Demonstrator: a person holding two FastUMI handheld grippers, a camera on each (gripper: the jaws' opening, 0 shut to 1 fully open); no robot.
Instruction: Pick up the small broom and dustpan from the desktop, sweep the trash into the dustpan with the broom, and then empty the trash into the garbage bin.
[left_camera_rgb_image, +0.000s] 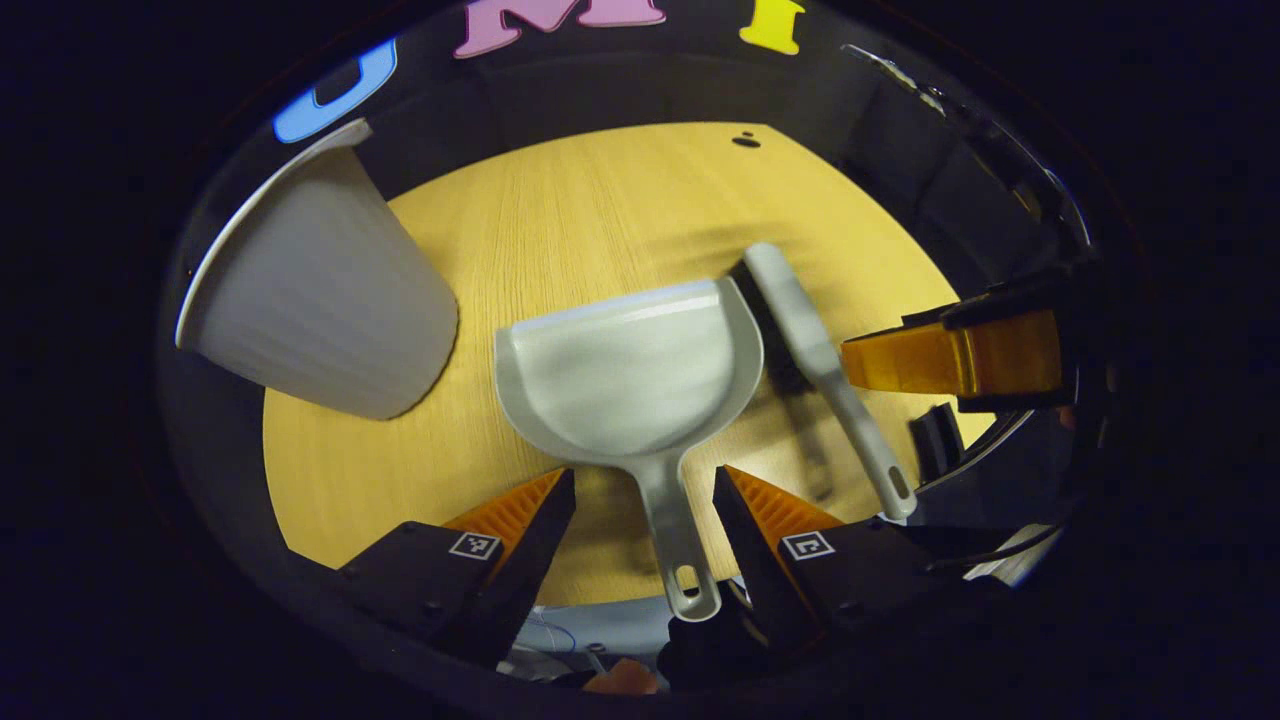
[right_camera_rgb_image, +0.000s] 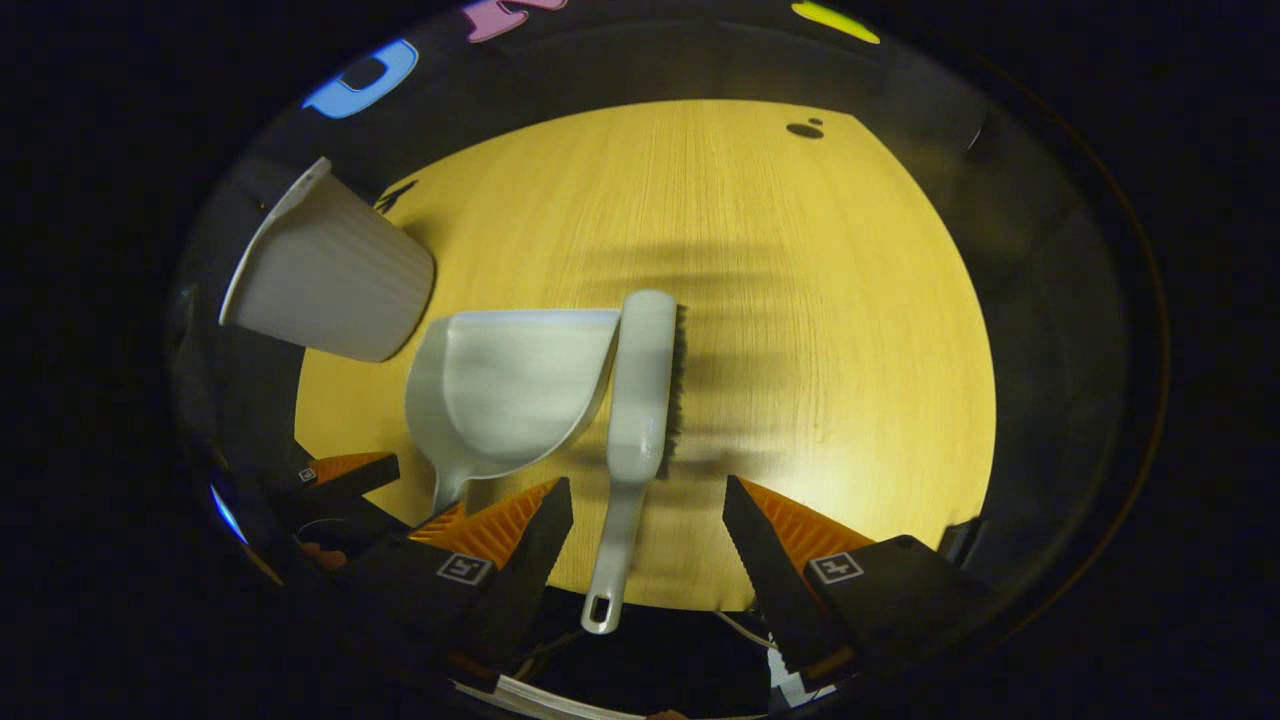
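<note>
Jaws of left gripper (left_camera_rgb_image: 643, 510) held apart, dustpan (left_camera_rgb_image: 630, 375) handle lying between them, ungripped. Jaws of right gripper (right_camera_rgb_image: 648, 525) likewise spread, broom (right_camera_rgb_image: 638, 420) handle between them, untouched. Dustpan and broom seen side by side on wooden desktop (right_camera_rgb_image: 820, 330), bristles facing away from pan. Pale ribbed garbage bin (left_camera_rgb_image: 320, 300) seen near dustpan, at desktop's edge.

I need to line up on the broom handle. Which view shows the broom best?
The right gripper view: the broom runs straight up the middle, its handle lying between that gripper's open jaws and its bristles visible along one side. The left gripper view shows the broom off to one side, slanted, beside the dustpan, bristles mostly hidden.
</note>
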